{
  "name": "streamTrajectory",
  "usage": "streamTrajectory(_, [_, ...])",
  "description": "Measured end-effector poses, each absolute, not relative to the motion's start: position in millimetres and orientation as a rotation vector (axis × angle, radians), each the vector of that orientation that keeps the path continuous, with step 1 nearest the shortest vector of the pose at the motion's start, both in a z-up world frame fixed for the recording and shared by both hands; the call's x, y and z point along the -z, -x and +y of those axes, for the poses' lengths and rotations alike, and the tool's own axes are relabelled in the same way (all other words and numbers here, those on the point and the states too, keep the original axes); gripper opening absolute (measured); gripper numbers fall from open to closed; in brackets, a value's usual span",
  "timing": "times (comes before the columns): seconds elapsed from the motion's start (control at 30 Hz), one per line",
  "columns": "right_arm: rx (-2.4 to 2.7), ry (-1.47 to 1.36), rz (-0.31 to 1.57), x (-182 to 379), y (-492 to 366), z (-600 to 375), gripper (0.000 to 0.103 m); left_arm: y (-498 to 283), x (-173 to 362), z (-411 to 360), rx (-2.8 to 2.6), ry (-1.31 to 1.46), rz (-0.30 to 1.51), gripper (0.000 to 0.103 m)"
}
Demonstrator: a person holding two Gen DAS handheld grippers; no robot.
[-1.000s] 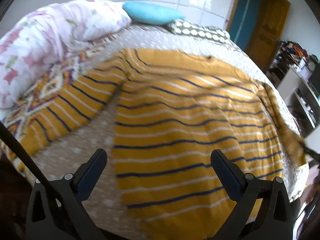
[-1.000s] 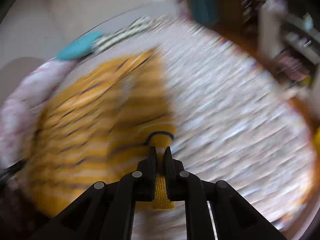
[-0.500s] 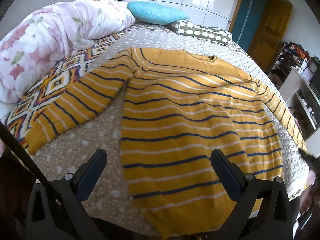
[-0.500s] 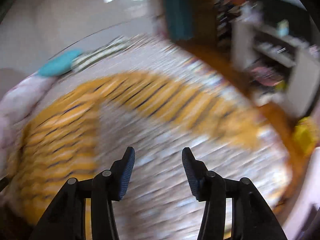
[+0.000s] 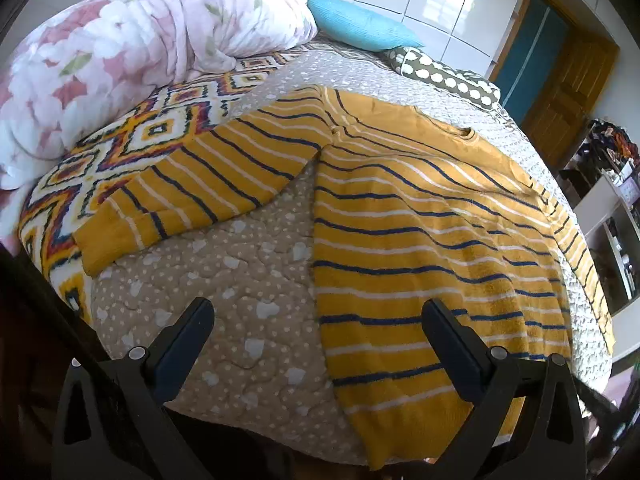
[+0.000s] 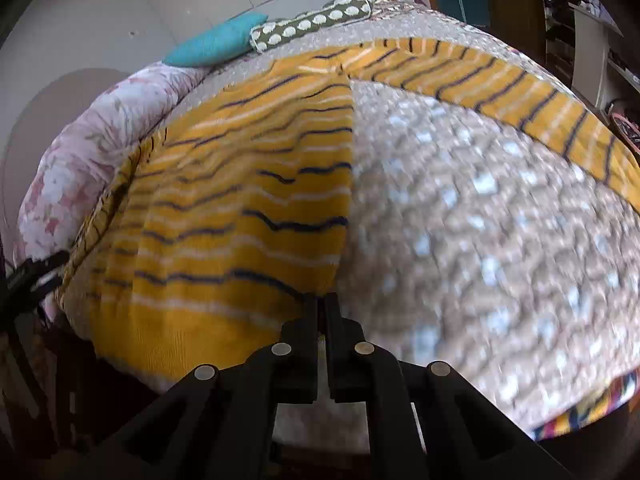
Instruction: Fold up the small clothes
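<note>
Striped sweater [image 5: 420, 216] lies flat on the quilted bedspread [image 5: 224, 292], both sleeves spread out. Left gripper [image 5: 316, 344] hovers above the hem, fingers wide, nothing between. Right gripper [image 6: 321, 300] pinched closed at the sweater's side edge; view blurred, possibly gripping fabric

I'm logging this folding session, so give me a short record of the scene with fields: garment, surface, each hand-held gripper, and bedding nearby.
garment: yellow striped sweater, spread flat, both sleeves out
surface: dotted beige quilt on a bed
left hand-held gripper: open, above the sweater's lower edge, holding nothing
right hand-held gripper: shut at the sweater's side edge; grip on fabric unclear
bedding nearby: floral duvet, blue pillow, spotted bolster
</note>
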State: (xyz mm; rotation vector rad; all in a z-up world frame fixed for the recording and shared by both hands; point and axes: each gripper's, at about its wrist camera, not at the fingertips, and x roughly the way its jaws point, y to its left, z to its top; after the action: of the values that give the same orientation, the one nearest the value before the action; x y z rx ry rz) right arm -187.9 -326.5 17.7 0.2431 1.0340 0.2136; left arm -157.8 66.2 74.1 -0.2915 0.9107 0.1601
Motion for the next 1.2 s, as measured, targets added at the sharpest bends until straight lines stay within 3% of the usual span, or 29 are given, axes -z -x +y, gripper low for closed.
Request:
streamTrajectory(0.23, [-0.136, -0.135, 1.114, -6.1, 251.8, -351.4, 0.0, 161.7, -59.1, 65.1, -0.13, 0.285, 0.943, 0.103])
streamTrajectory(0.43, [-0.13, -0.256, 1.029, -21.4, 254.9, -359.7, 0.001, 164.7, -29.8, 51.3, 0.009, 0.403, 1.014, 0.103])
streamTrajectory(0.5, [-0.129, -0.243, 1.001, -24.1, 244.9, -348.9, 0.001, 166.3, -28.8, 39.6, -0.018, 0.329, 0.999, 0.087])
streamTrajectory(0.57, [-0.125, -0.229, 0.983, -23.3, 239.4, -337.2, 0.001, 167.9, -32.0, 29.5, -0.114, 0.19, 0.991, 0.023])
streamTrajectory(0.67, [-0.125, -0.243, 0.983, -30.8, 254.1, -322.7, 0.001, 173.5, -42.6, 42.6, -0.088, 0.248, 0.984, 0.004])
streamTrajectory(0.77, [-0.117, -0.246, 0.975, -29.7, 245.5, -309.8, 0.001, 181.8, -49.3, 49.7, -0.17, 0.188, 0.984, 0.0])
streamTrajectory(0.9, [-0.143, -0.247, 0.964, -26.1, 222.9, -330.4, 0.002, 195.5, -52.5, 67.8, -0.227, 0.185, 0.997, 0.003])
streamTrajectory(1.0, [-0.167, -0.228, 0.935, -34.2, 215.8, -335.2, 0.008, 204.2, -58.4, 76.8, -0.208, 0.248, 0.983, 0.036])
streamTrajectory(1.03, [-0.17, -0.221, 0.922, -38.5, 212.9, -330.7, 0.013, 205.0, -63.7, 77.3, -0.208, 0.249, 0.961, 0.053])
streamTrajectory(1.07, [-0.175, -0.215, 0.907, -42.7, 209.5, -325.6, 0.016, 204.7, -67.4, 74.9, -0.208, 0.243, 0.937, 0.061])
streamTrajectory(1.13, [-0.189, -0.208, 0.873, -51.5, 201.4, -316.4, 0.032, 201.0, -72.8, 66.0, -0.203, 0.209, 0.903, 0.061])
streamTrajectory(1.2, [-0.204, -0.185, 0.836, -61.8, 194.4, -298.2, 0.041, 189.9, -77.1, 50.5, -0.18, 0.148, 0.9, 0.065])
